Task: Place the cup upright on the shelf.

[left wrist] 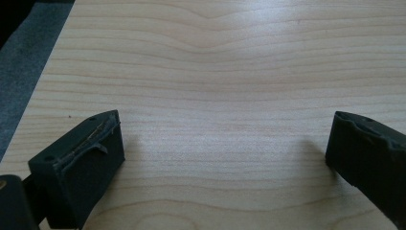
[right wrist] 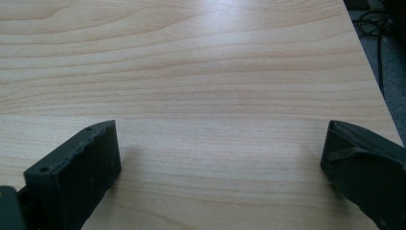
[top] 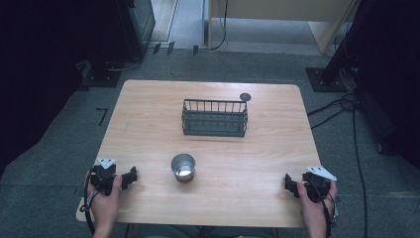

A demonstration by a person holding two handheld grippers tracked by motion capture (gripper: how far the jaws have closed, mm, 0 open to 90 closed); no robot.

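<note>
A shiny metal cup (top: 183,167) stands upright on the wooden table (top: 148,124), near the front middle. Behind it, at the table's centre, sits a dark wire basket (top: 214,117). A small dark round disc (top: 245,96) lies just behind the basket's right end. My left gripper (top: 130,177) rests at the front left, left of the cup and apart from it. In the left gripper view the gripper (left wrist: 225,143) stands open over bare wood. My right gripper (top: 291,183) rests at the front right. It (right wrist: 220,153) is open too, with nothing between its jaws.
Grey carpet surrounds the table. Cables (top: 346,106) trail over the floor at the right, and dark equipment stands (top: 324,79) at the back corners. The table's right edge (right wrist: 371,72) runs close to my right gripper.
</note>
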